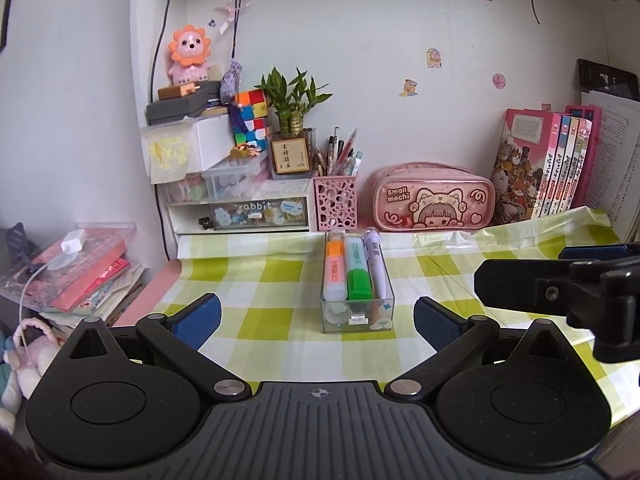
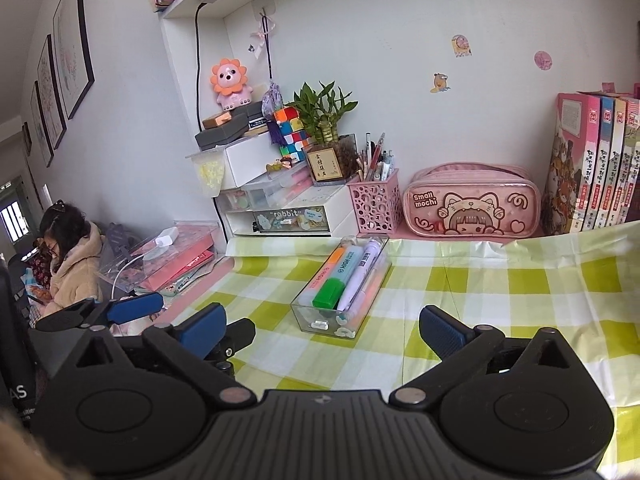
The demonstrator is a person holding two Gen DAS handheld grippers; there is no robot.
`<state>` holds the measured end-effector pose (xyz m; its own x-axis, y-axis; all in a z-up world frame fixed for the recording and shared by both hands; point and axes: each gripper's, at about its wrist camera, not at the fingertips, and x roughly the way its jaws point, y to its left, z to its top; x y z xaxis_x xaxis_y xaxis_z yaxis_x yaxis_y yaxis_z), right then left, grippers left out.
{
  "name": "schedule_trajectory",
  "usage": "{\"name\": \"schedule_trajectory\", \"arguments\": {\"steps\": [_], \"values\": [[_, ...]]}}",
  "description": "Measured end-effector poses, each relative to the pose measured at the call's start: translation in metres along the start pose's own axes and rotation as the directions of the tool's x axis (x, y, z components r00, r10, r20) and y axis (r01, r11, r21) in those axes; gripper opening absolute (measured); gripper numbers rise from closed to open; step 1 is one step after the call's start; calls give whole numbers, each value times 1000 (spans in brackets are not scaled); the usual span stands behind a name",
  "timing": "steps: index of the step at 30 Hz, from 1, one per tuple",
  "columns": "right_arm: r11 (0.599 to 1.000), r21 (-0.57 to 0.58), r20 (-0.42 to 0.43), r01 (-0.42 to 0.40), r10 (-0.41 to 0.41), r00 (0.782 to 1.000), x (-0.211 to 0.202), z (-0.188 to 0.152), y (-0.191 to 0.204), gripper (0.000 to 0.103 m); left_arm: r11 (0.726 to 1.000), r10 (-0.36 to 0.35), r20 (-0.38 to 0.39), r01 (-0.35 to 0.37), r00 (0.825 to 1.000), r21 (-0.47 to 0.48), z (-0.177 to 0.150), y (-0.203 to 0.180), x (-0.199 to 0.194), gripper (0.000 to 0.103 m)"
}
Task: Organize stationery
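Note:
A clear plastic box stands on the green checked cloth. It holds an orange highlighter, a green highlighter and a lilac pen. My left gripper is open and empty, a little in front of the box. My right gripper is open and empty, in front of the same box, slightly to its right. A finger of the right gripper shows at the right edge of the left wrist view.
A pink pen holder with several pens, a pink "Small mochi" pencil case, stacked drawer boxes and a row of books line the back wall. A pile of books lies off the left edge. A person sits far left.

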<state>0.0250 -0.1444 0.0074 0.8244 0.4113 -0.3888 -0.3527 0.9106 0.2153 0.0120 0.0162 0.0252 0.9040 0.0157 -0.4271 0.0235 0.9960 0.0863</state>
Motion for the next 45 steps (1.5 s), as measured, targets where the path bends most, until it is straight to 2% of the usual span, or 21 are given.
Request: {"name": "schedule_trajectory", "arguments": {"steps": [23,45], "values": [[998,59,-31,-24,25,999,-2,-5,-9,93,998,-61,-10,61,998,4,-2,-3,-9,98],[997,69,-43,-19,22,999,1,-9,-9,93,998,-57,-19,57,998,-5,-4,0,-6,98]]}}
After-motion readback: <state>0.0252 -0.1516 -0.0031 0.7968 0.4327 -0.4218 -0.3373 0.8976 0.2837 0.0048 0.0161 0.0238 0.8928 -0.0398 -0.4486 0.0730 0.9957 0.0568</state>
